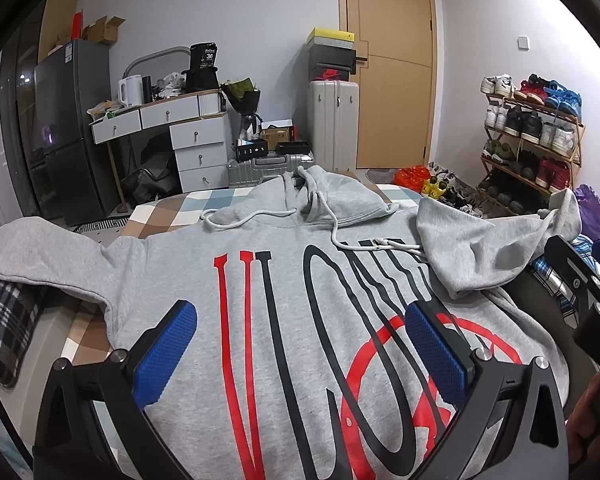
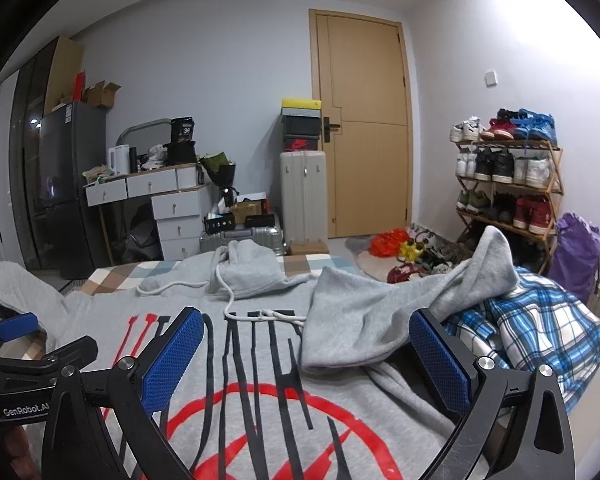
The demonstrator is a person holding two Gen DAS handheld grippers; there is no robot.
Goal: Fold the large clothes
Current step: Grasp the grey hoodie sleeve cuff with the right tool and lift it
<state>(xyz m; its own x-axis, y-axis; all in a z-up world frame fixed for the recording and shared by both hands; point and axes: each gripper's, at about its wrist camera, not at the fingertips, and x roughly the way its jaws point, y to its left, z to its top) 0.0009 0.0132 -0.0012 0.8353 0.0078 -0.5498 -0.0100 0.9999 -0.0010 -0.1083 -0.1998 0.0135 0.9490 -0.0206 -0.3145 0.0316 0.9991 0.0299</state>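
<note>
A grey hoodie (image 1: 284,280) (image 2: 260,360) with red and black lettering lies front-up on the bed, hood (image 1: 332,196) (image 2: 252,268) toward the far end. Its right sleeve (image 1: 488,248) (image 2: 380,320) is bunched and flopped inward over the chest; the left sleeve (image 1: 40,256) spreads out over a pillow. My left gripper (image 1: 300,344) hovers open above the chest print, nothing between its blue pads. My right gripper (image 2: 306,356) is open too, above the print and just short of the bunched sleeve. The left gripper (image 2: 16,336) shows at the right wrist view's left edge.
A checked bedsheet (image 1: 168,212) covers the bed. A blue plaid garment (image 2: 540,332) lies at the hoodie's right, a dark plaid pillow (image 1: 8,320) at its left. Beyond the bed: a desk with drawers (image 1: 180,132), suitcases (image 1: 332,124), a door (image 1: 392,64), a shoe rack (image 1: 532,136).
</note>
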